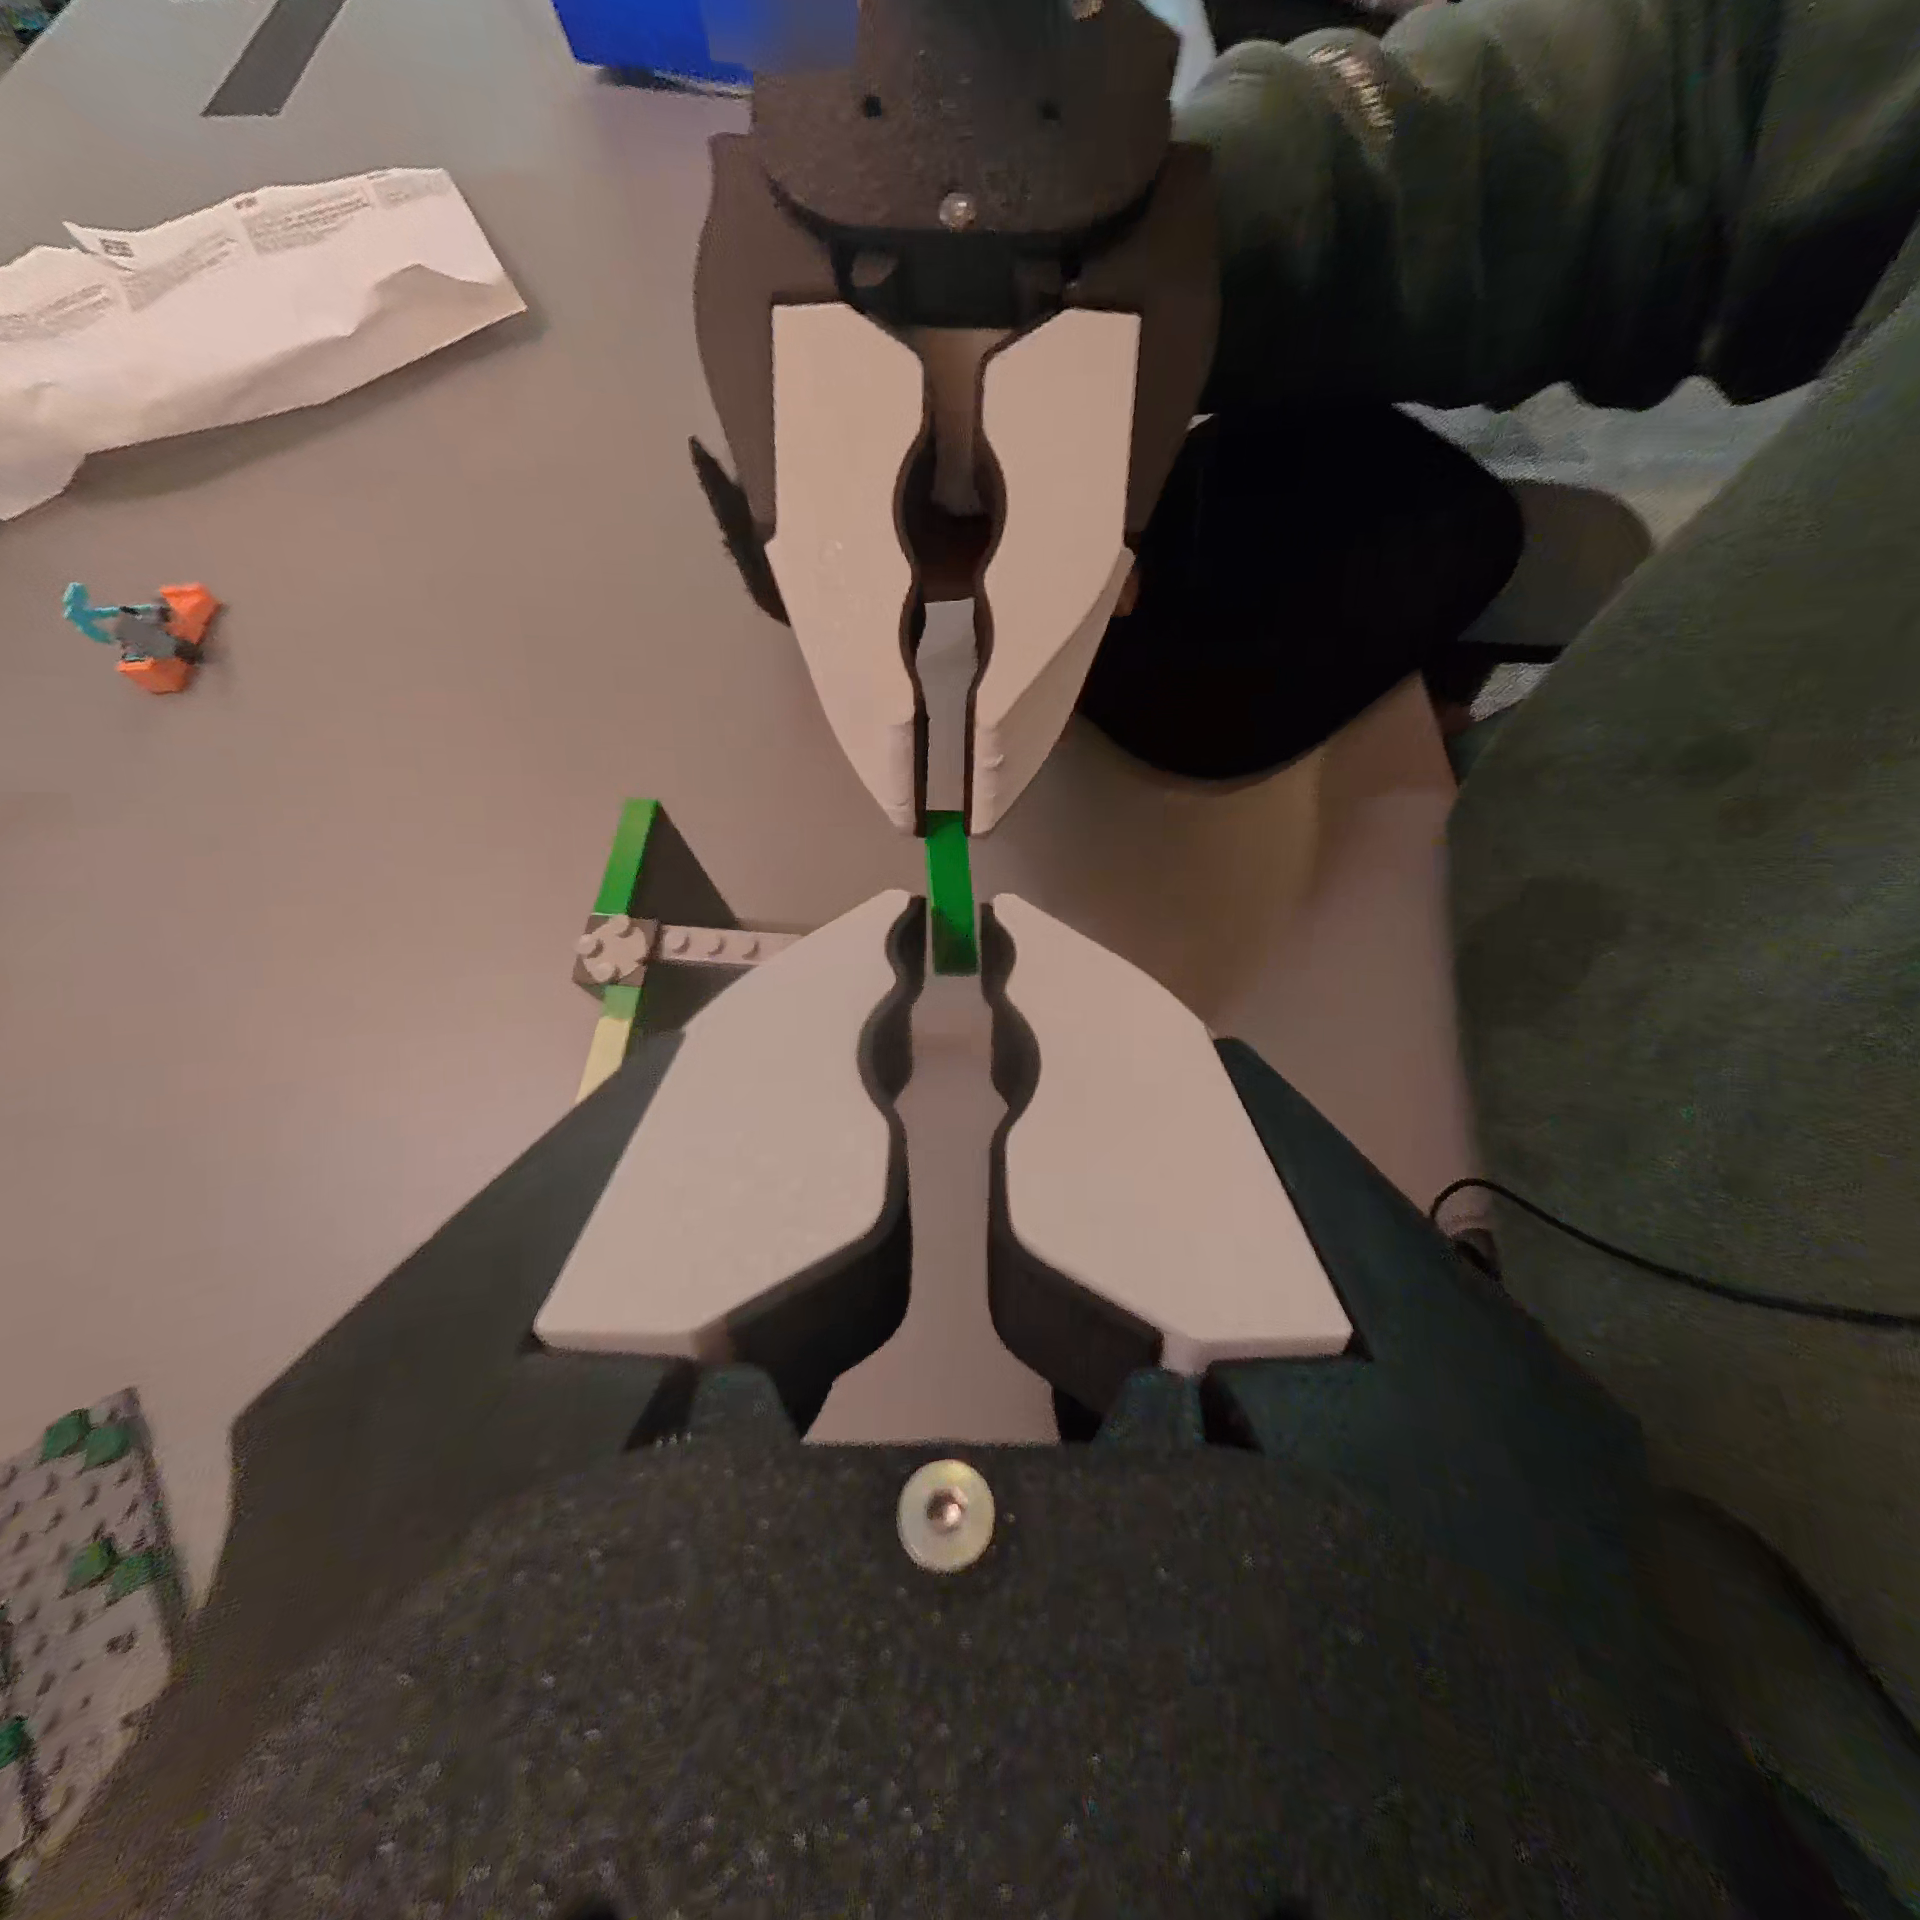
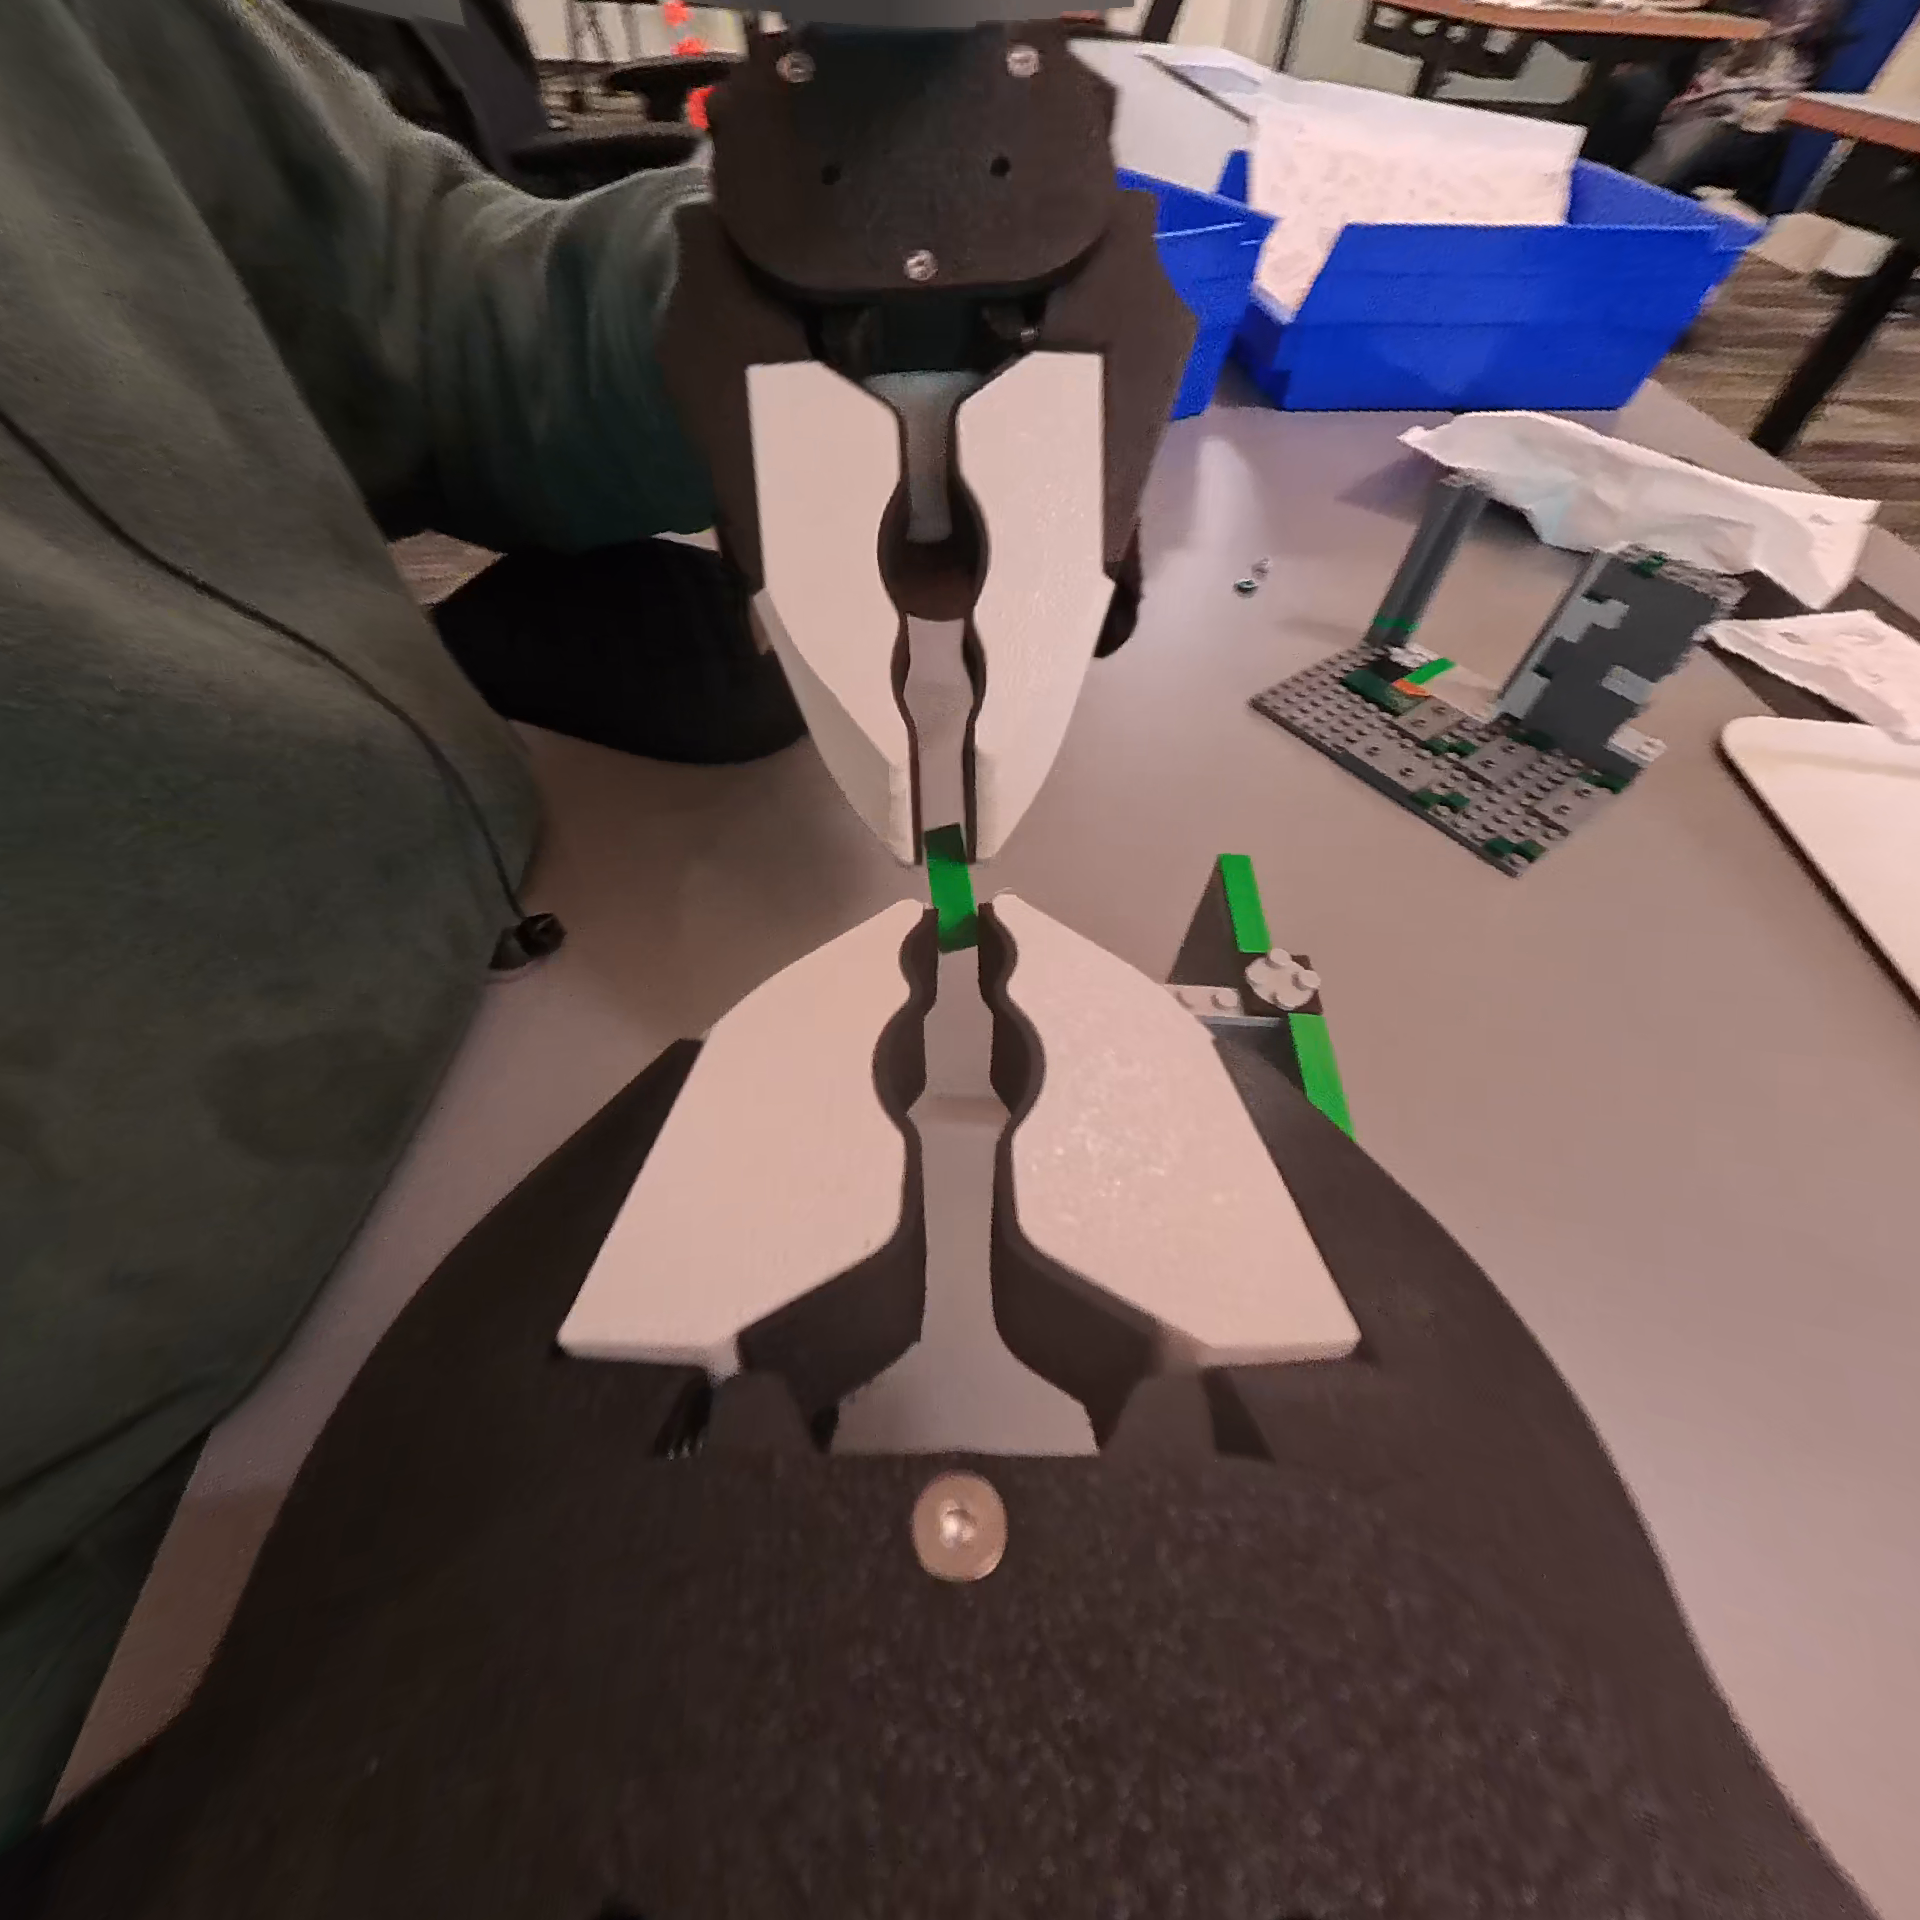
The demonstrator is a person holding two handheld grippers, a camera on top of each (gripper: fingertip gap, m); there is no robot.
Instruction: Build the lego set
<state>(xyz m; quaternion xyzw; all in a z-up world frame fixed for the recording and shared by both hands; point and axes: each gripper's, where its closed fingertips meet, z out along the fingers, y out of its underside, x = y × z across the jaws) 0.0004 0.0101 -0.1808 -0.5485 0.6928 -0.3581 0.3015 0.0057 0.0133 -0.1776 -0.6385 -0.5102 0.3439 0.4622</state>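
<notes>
- The grey table (image 2: 1507,1195) lies under both claws.
- The grey lego build (image 2: 1538,707) on a studded baseplate stands well off to the right gripper's right.
- The right gripper (image 2: 958,920) and the left gripper (image 1: 951,920) meet tip to tip, each pinching one end of the same piece.
- A wedge assembly (image 1: 634,935) edged in green sits on the table just left of the left gripper.
- The green bar (image 1: 951,904) spans between both sets of tips, its long axis running straight along both claws.

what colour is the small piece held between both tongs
Bright green piece; the left wrist view shows it best.
</notes>
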